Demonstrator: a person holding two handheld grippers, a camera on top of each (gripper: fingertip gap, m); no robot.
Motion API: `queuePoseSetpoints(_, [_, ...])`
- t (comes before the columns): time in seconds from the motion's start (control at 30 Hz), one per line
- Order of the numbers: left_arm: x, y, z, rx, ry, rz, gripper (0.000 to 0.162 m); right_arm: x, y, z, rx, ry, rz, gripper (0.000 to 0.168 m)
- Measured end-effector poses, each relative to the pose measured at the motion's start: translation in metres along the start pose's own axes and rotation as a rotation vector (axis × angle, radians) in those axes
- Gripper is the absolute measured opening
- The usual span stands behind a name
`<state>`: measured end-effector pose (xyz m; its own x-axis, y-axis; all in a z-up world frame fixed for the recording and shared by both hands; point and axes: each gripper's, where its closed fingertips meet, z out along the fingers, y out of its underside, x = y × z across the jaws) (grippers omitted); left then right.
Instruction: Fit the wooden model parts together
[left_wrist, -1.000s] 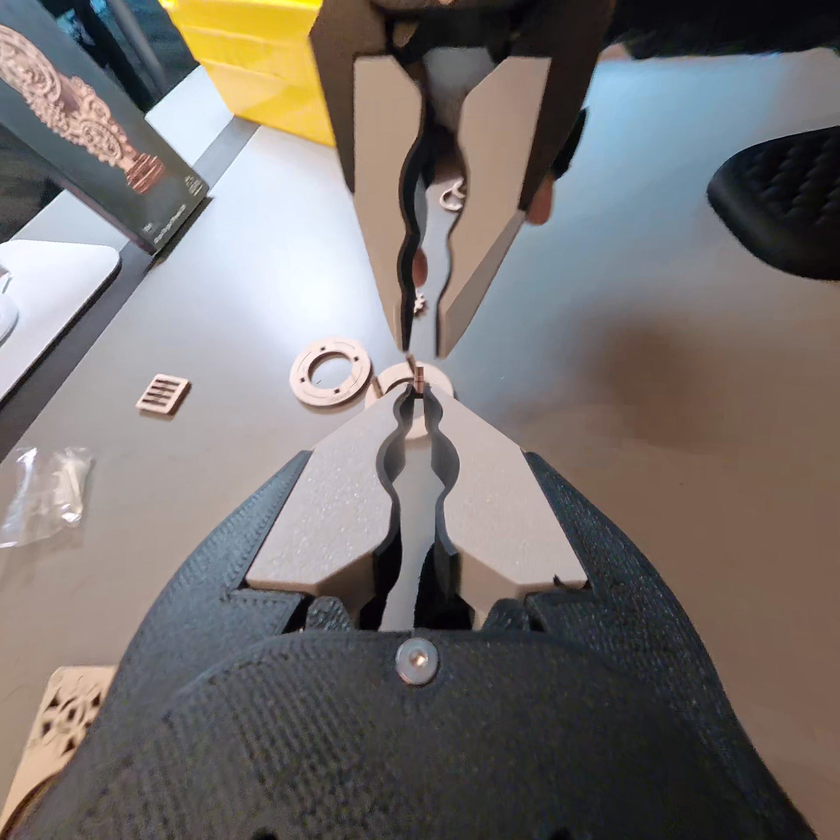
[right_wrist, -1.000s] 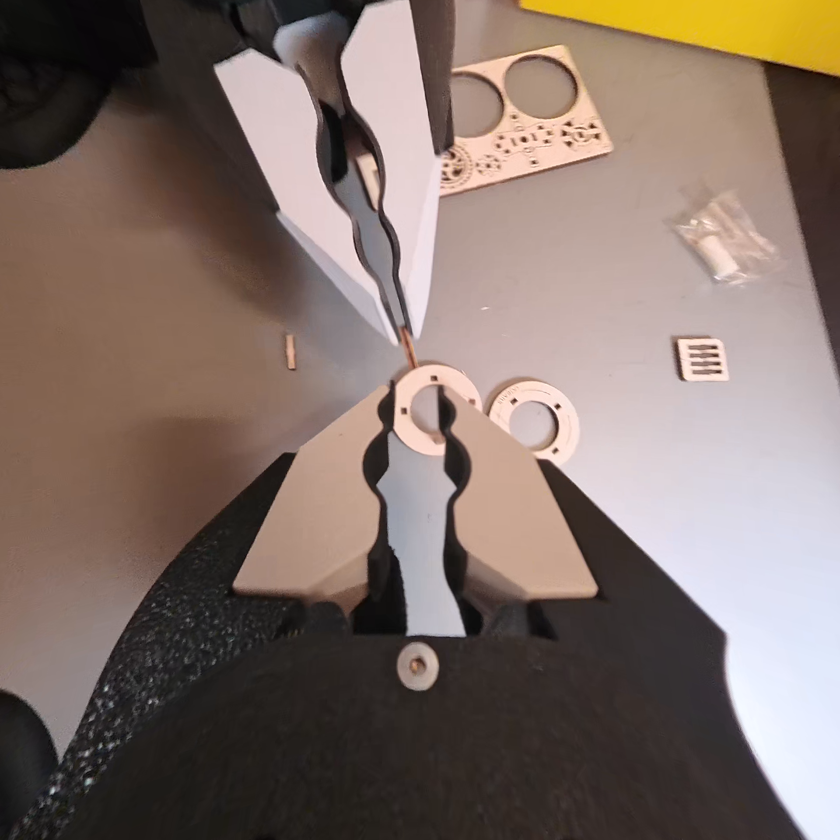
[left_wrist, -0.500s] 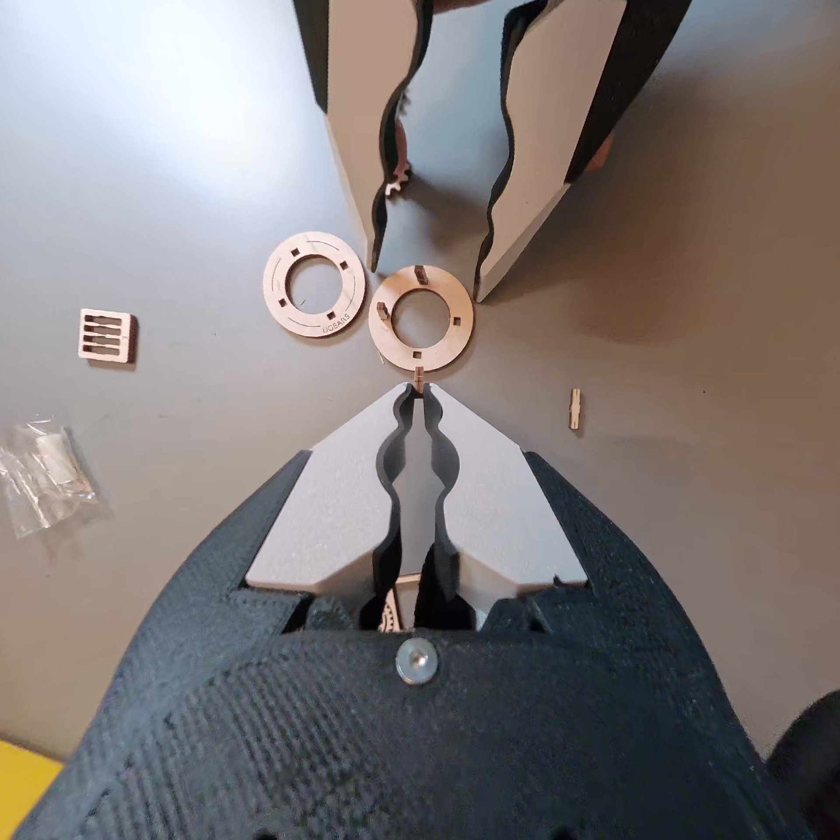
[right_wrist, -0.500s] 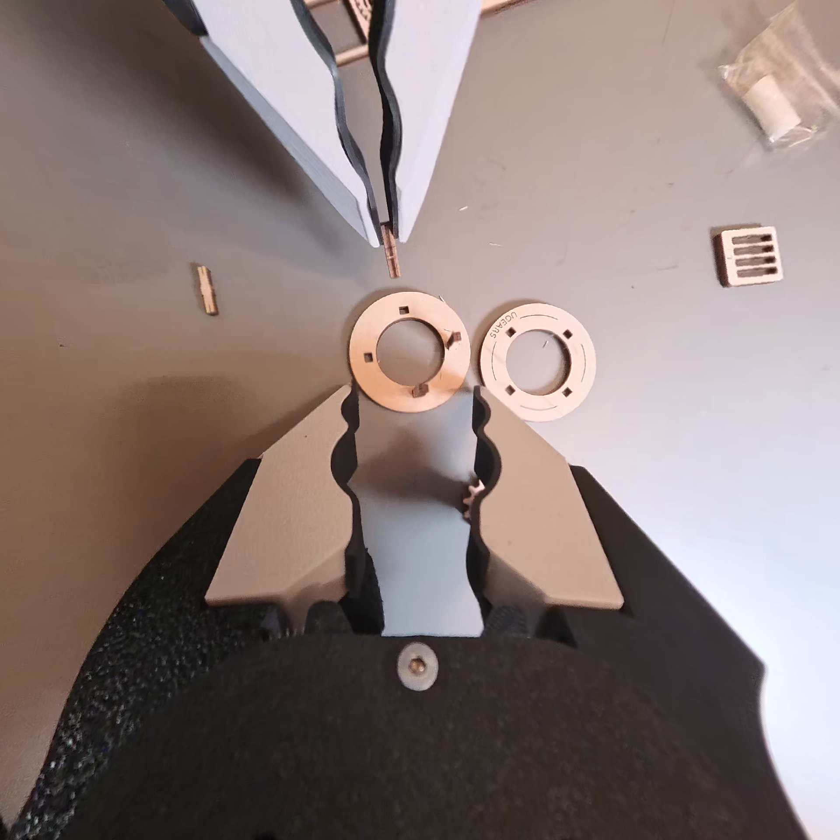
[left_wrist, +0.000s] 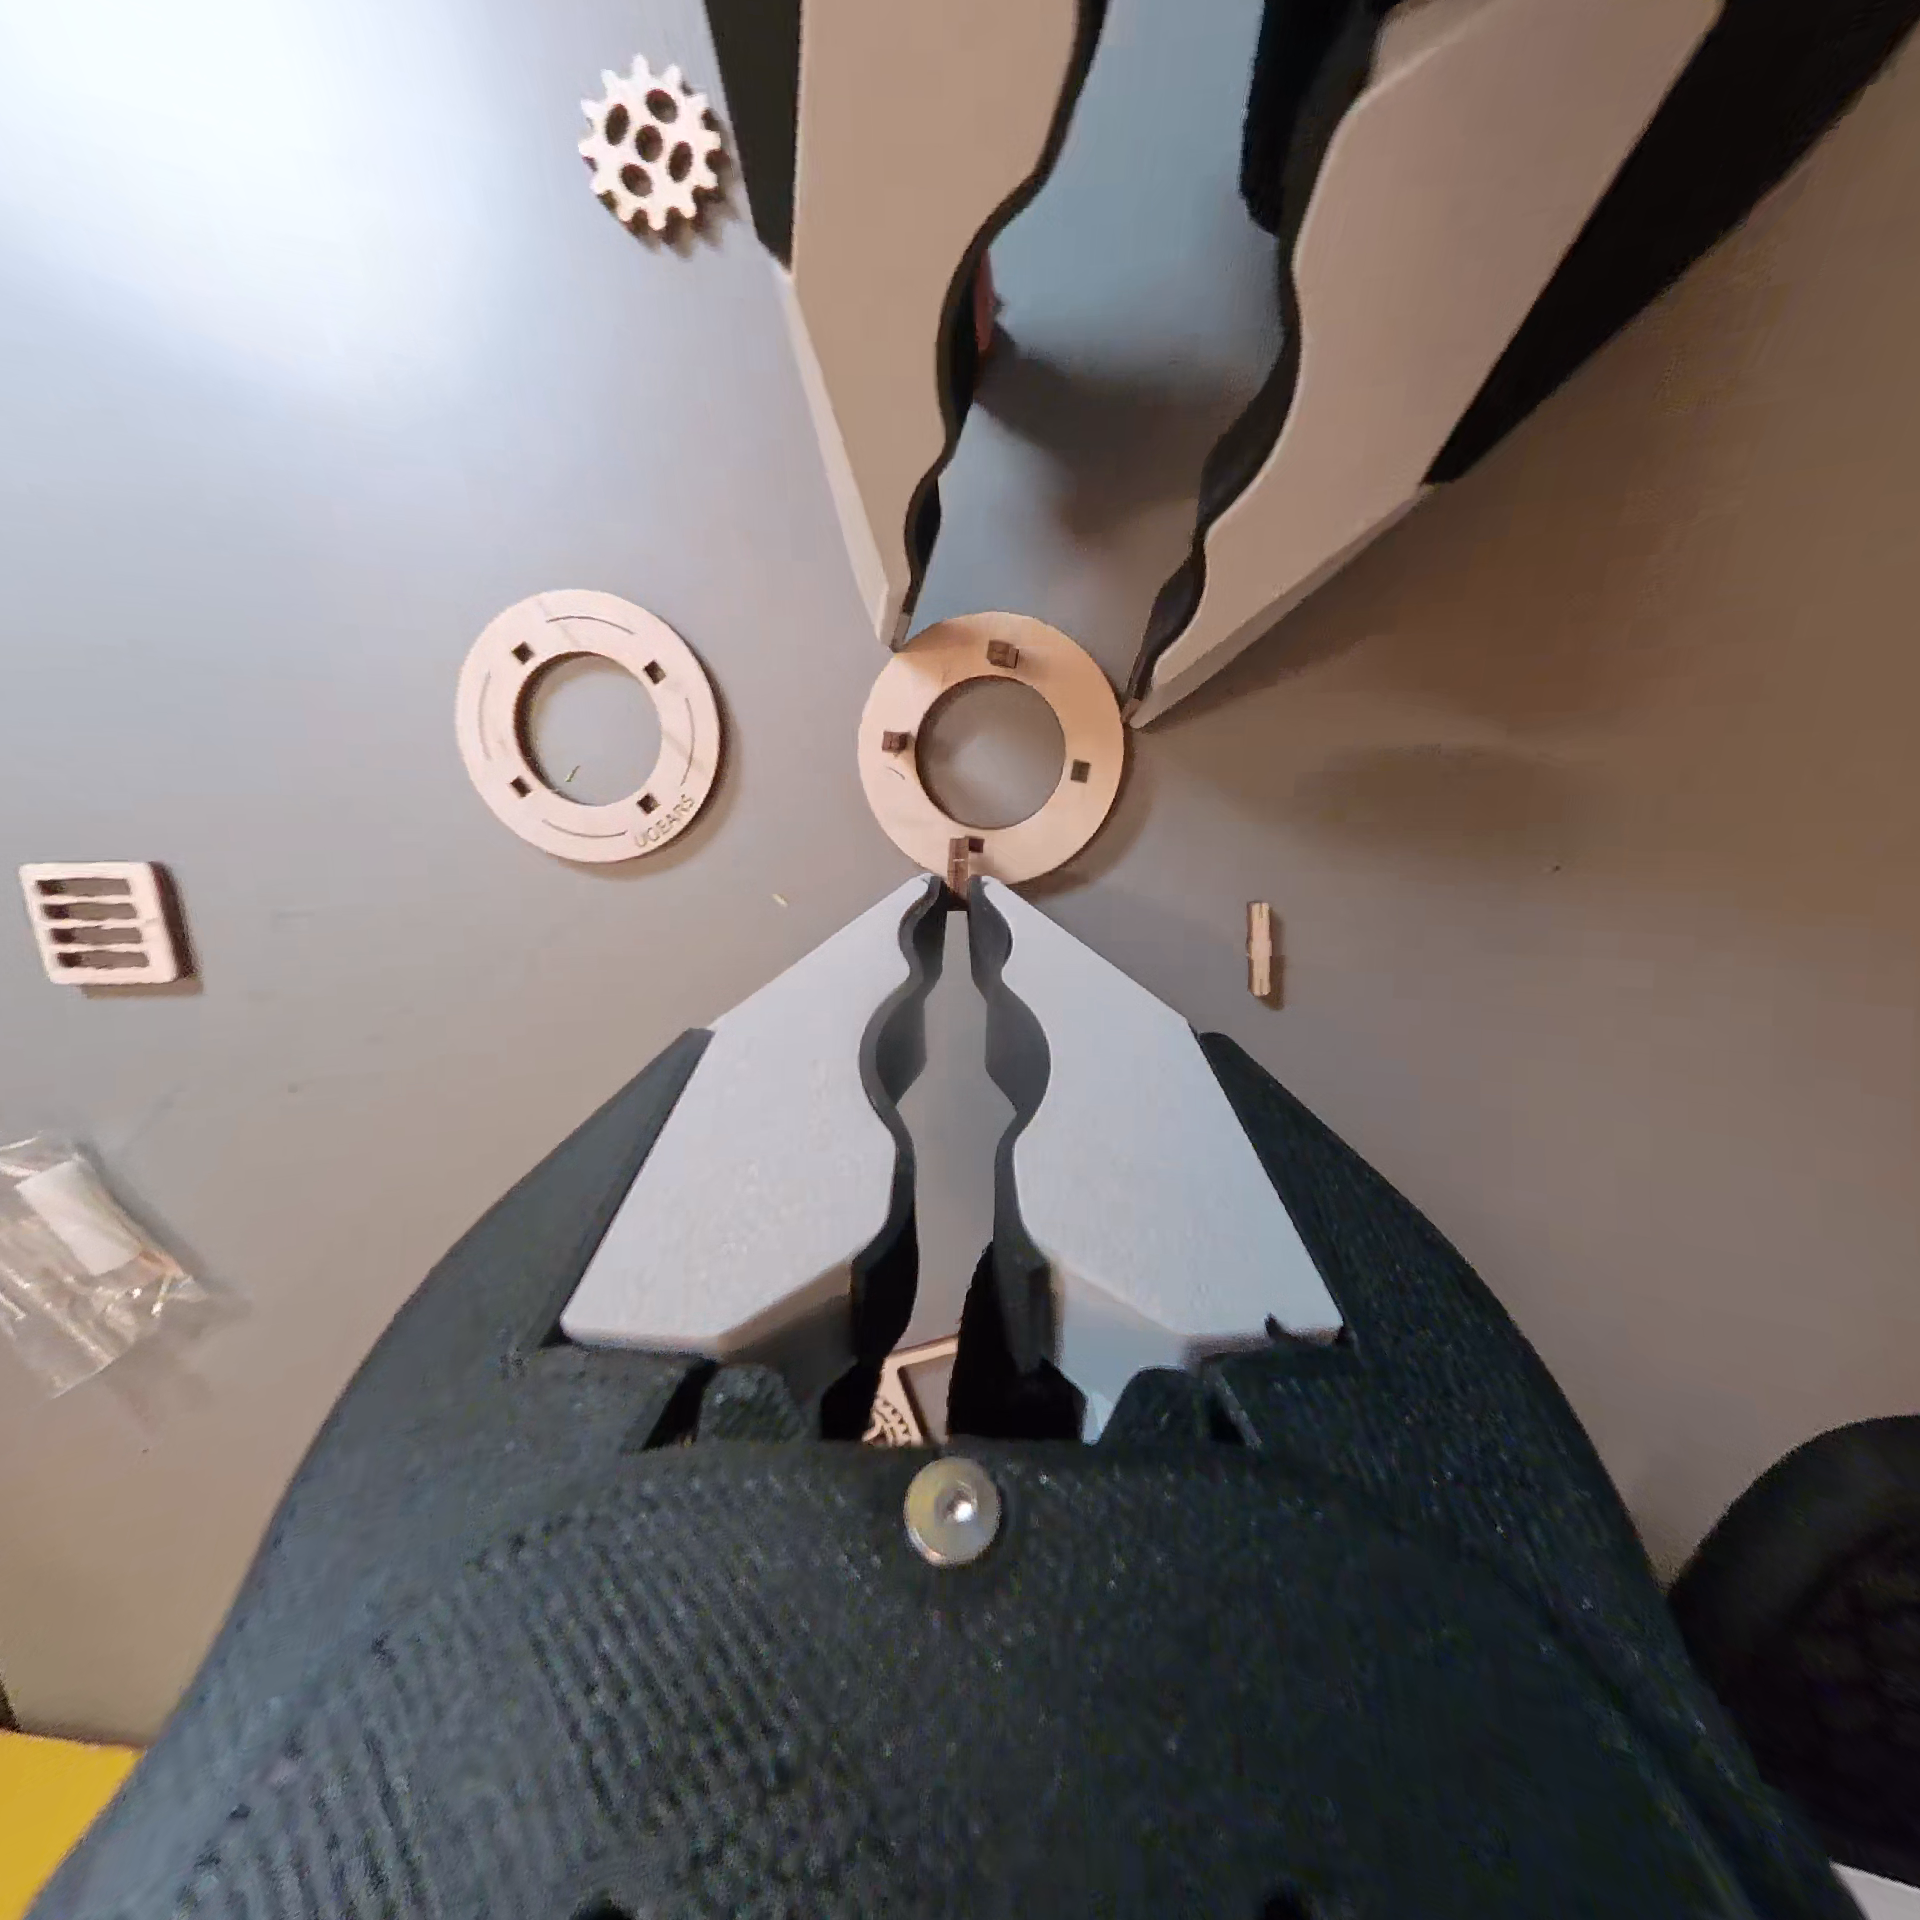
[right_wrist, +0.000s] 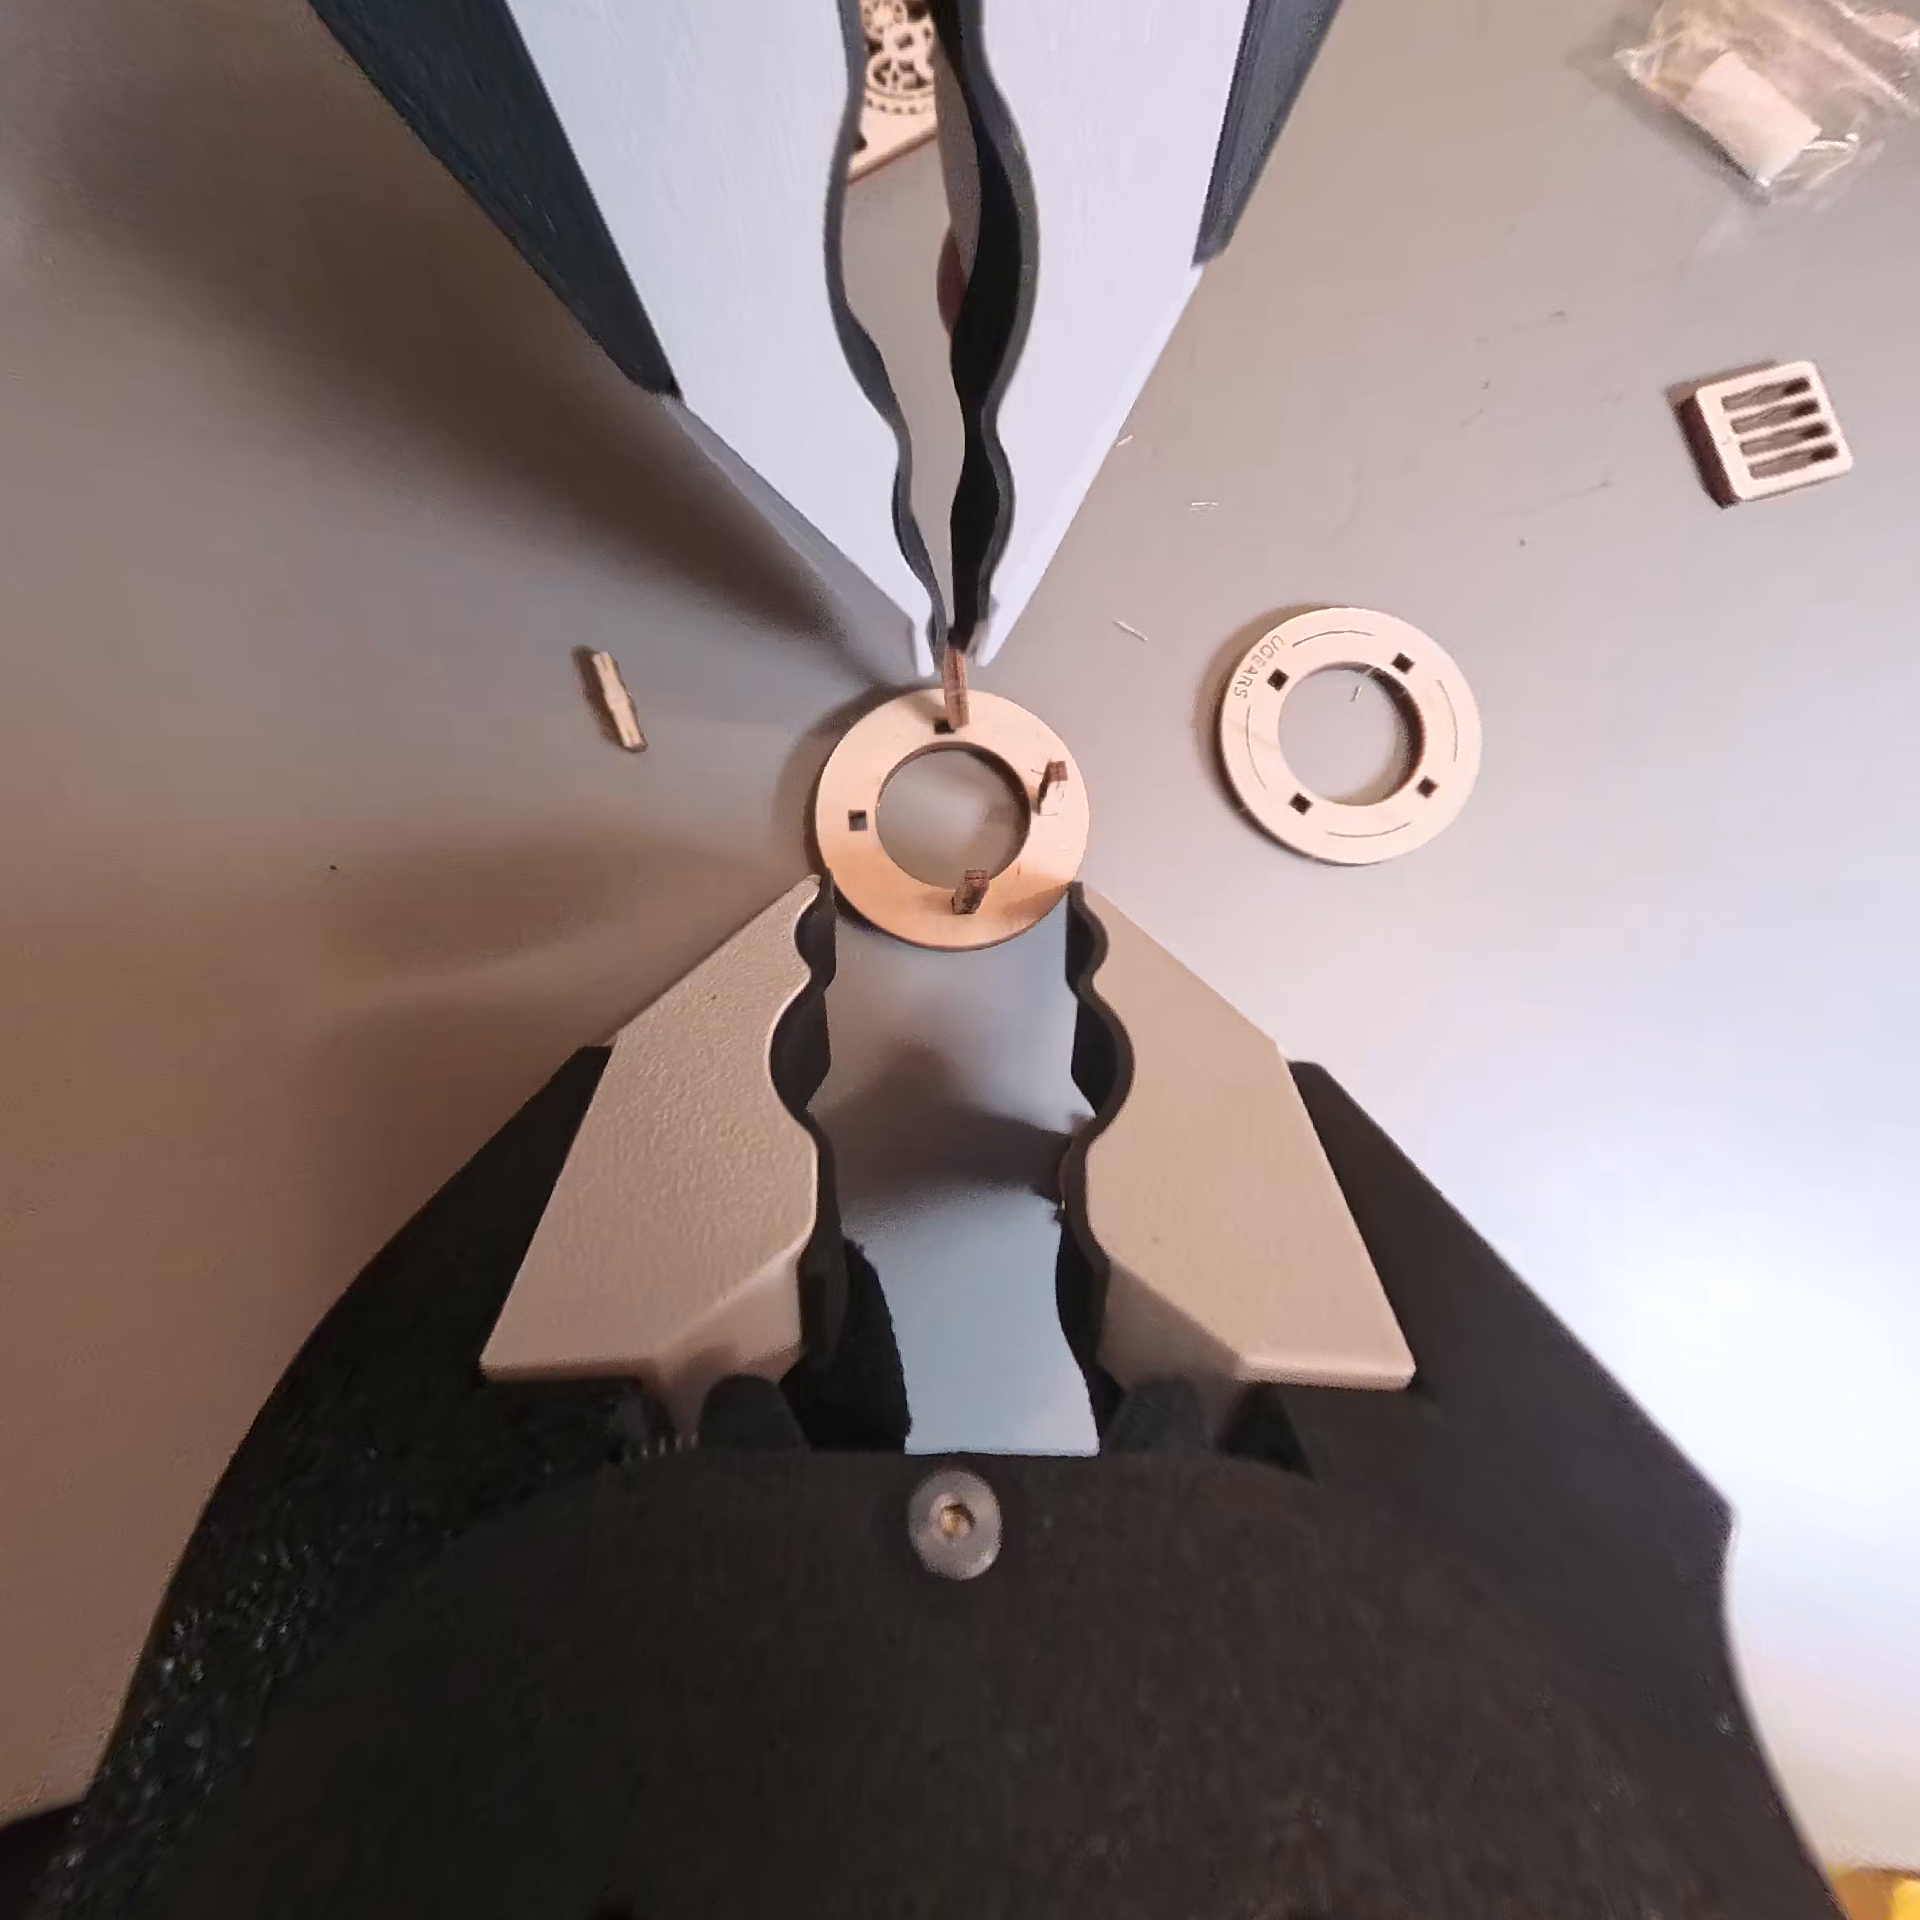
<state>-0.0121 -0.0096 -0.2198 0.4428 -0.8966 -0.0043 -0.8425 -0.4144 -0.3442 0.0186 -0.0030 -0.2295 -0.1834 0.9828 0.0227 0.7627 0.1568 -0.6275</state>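
Around your work, the grey surface (left_wrist: 312, 468) carries loose pieces. In the left wrist view a second wooden ring (left_wrist: 588, 725) with four square holes lies flat to the left of the one you are working on. Farther left sit a small slatted wooden grille (left_wrist: 106, 923) and a crumpled clear plastic bag (left_wrist: 83, 1257). A toothed wooden gear (left_wrist: 650, 145) with round holes lies at the far left, and a spare wooden peg (left_wrist: 1261, 953) lies flat just right of your left tongs. Nothing lies between either pair of tongs and the ring.

The working ring (left_wrist: 992, 750) is thin, pale, laser-cut plywood with dark burnt edges. It lies flat on the surface between the two pairs of tongs. Two short square pegs stand up from its slots, and one slot is empty.

Your left tongs (left_wrist: 954, 883) are clenched on a thin wooden peg (left_wrist: 958, 858). In the right wrist view that peg (right_wrist: 956, 694) points almost straight down, its long axis near vertical. Its lower end meets the ring (right_wrist: 951, 821) at a slot on the rim.

Your right tongs (right_wrist: 951, 904) are released, their grey wavy-edged fingers (right_wrist: 707, 1122) spread wide. They straddle the ring's edge opposite the left tongs, with the tips just beside the rim.
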Motion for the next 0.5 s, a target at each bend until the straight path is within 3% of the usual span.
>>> queuePoseSetpoints(0.5, [0.005,-0.004,0.005,-0.172,0.013,0.054,0.003,-0.005,0.001,-0.012,0.153,0.066,-0.057,0.038])
